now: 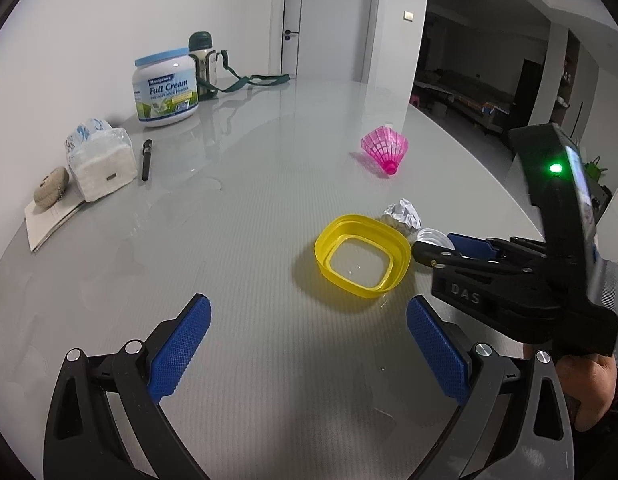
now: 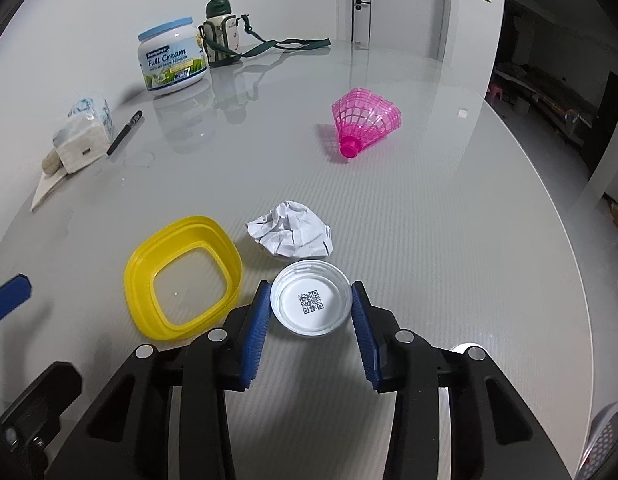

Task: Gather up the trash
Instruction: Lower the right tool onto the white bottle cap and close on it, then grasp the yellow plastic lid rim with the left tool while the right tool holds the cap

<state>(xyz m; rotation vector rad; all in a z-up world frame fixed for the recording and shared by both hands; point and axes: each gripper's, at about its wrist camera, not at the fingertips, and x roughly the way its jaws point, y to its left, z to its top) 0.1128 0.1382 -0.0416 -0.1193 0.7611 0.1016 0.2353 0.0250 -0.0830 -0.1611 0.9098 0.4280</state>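
Observation:
A white round lid [image 2: 311, 298] with a QR code lies on the grey table, between the fingers of my right gripper [image 2: 311, 300]; the blue pads touch or nearly touch its rim. A crumpled white paper ball [image 2: 289, 229] lies just beyond it, also seen in the left wrist view [image 1: 403, 215]. A yellow plastic ring [image 2: 183, 276] lies to the left, also seen in the left wrist view [image 1: 363, 256]. A pink shuttlecock [image 2: 363, 120] lies farther back. My left gripper [image 1: 309, 312] is open and empty, in front of the yellow ring. The right gripper [image 1: 461, 256] shows at the right of the left wrist view.
At the back left stand a Full Cream milk powder tub [image 1: 166, 86], a green-capped bottle with a strap [image 1: 203, 64], a tissue pack [image 1: 99, 158], a black pen [image 1: 147, 159] and a booklet with a woven item [image 1: 51, 190]. The table's curved edge [image 2: 565, 240] runs along the right.

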